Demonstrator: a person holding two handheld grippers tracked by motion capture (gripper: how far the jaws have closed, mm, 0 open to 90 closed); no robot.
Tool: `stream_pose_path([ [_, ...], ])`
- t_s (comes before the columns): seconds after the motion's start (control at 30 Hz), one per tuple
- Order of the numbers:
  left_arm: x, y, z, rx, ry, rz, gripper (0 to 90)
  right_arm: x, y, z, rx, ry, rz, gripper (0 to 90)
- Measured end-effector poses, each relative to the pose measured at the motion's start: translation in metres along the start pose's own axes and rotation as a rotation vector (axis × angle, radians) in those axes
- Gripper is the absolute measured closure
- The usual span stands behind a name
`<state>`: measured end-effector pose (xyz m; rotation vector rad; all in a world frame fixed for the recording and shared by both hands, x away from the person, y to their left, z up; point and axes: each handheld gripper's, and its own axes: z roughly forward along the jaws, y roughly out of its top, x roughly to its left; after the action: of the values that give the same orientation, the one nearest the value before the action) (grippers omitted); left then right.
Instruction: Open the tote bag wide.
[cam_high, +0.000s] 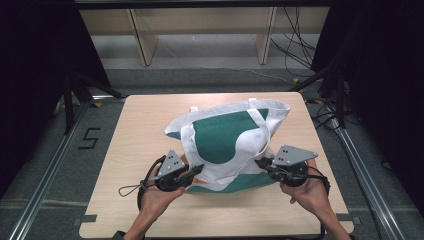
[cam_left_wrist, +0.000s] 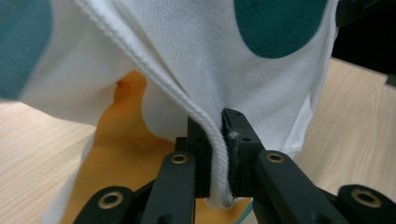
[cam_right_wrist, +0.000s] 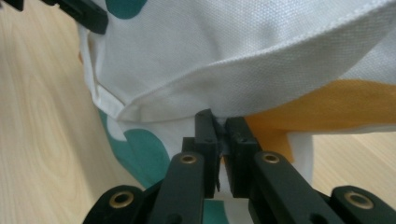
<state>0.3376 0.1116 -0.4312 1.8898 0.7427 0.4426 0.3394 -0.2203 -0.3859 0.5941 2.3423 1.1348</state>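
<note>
Jaws of the left gripper (cam_left_wrist: 219, 154) and right gripper (cam_right_wrist: 222, 154) pinch the tote bag (cam_high: 230, 142) hems; keep both clamped firmly and lift evenly, avoiding slippage.

White-green tote bag (cam_high: 227, 142) on wooden table (cam_high: 140, 130), both tools gripping it

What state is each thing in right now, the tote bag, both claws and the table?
Tote bag: crumpled, lying on the table, mouth toward the far side, pinched at its two near corners.
Left claw: shut on the bag's corded white edge.
Right claw: shut on a fold of the bag's white fabric.
Table: bears the bag.
</note>
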Motion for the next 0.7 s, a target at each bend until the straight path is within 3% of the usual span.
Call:
stream_pose_path([
  [0.07,0.000,-0.006,0.004,0.016,0.008,0.003,81.6,0.003,-0.003,0.004,0.027,0.003,-0.010,86.6],
  [0.13,-0.001,-0.014,0.011,0.046,0.023,0.053,81.6,0.004,-0.007,0.009,0.043,0.008,-0.007,86.7],
  [0.2,-0.003,-0.020,0.016,0.065,0.020,0.042,81.7,0.007,-0.011,0.015,0.067,0.022,-0.009,86.7],
  [0.23,-0.004,-0.032,0.026,0.112,0.030,0.046,81.9,0.009,-0.015,0.022,0.086,0.035,-0.021,86.7],
  [0.3,-0.004,-0.041,0.034,0.158,0.006,0.036,82.5,0.015,-0.022,0.031,0.131,0.044,-0.014,86.9],
  [0.33,-0.002,-0.046,0.038,0.203,0.017,0.086,82.3,0.018,-0.026,0.038,0.164,0.060,-0.028,86.9],
  [0.37,-0.006,-0.053,0.045,0.205,0.001,0.055,82.0,0.021,-0.033,0.047,0.204,0.061,-0.054,86.9],
  [0.4,-0.007,-0.059,0.051,0.237,-0.003,0.053,81.6,0.024,-0.040,0.054,0.242,0.048,-0.048,87.0],
  [0.43,-0.009,-0.060,0.054,0.234,-0.008,0.038,81.3,0.026,-0.049,0.063,0.266,0.052,-0.037,87.0],
  [0.47,-0.009,-0.059,0.055,0.225,-0.011,0.051,81.2,0.025,-0.053,0.066,0.269,0.065,-0.046,87.0],
  [0.5,-0.009,-0.056,0.053,0.247,0.001,0.068,81.0,0.025,-0.057,0.067,0.276,0.067,-0.014,87.0],
  [0.53,-0.009,-0.056,0.053,0.234,-0.018,0.056,80.8,0.023,-0.058,0.066,0.266,0.061,-0.005,87.0],
  [0.6,-0.007,-0.058,0.050,0.241,-0.017,0.049,79.9,0.020,-0.059,0.066,0.256,0.067,-0.017,86.9],
  [0.63,-0.006,-0.058,0.049,0.242,-0.029,0.039,77.3,0.021,-0.060,0.066,0.265,0.077,0.010,86.9],
  [0.67,-0.006,-0.057,0.043,0.236,-0.048,0.015,74.1,0.020,-0.061,0.067,0.270,0.062,-0.003,86.8],
  [0.7,-0.006,-0.054,0.036,0.217,-0.064,-0.002,71.4,0.021,-0.061,0.067,0.266,0.076,0.020,86.6],
])
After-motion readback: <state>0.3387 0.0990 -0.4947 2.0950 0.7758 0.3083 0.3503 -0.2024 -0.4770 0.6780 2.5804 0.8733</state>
